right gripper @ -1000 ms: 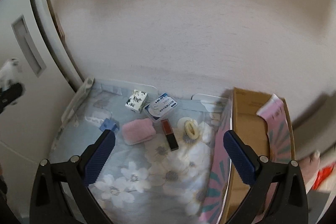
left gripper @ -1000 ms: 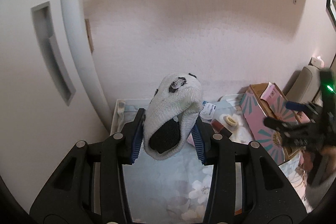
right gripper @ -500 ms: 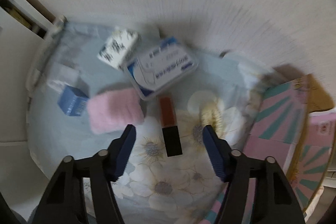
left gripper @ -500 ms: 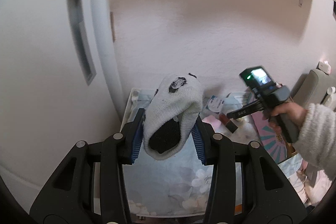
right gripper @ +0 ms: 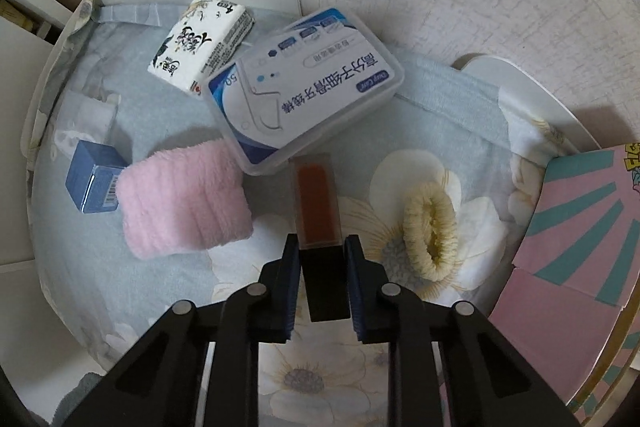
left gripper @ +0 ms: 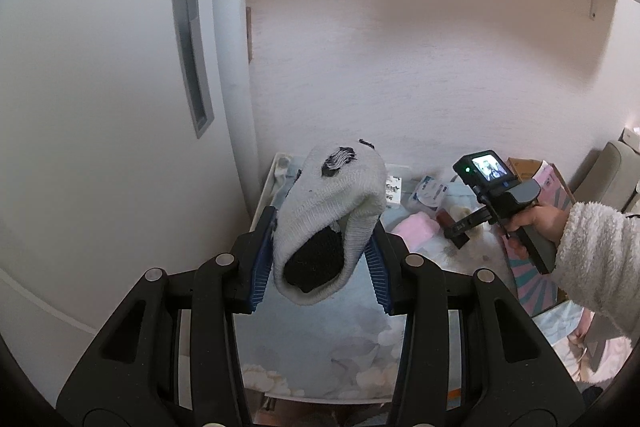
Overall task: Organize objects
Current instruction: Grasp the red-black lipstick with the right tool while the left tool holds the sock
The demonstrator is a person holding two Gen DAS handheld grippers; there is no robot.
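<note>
The right gripper (right gripper: 322,283) had its jaws clamped on the black cap of a lipstick (right gripper: 319,211) lying on the floral cloth (right gripper: 400,131) between a pink towel (right gripper: 186,203) and a scrunchie (right gripper: 430,231), while the left gripper (left gripper: 320,267) pinched a sock (left gripper: 332,203) aloft.

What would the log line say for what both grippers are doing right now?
left gripper: shut on white sock, held up | right gripper: shut on lip gloss tube on floral cloth | pink box: at right
</note>
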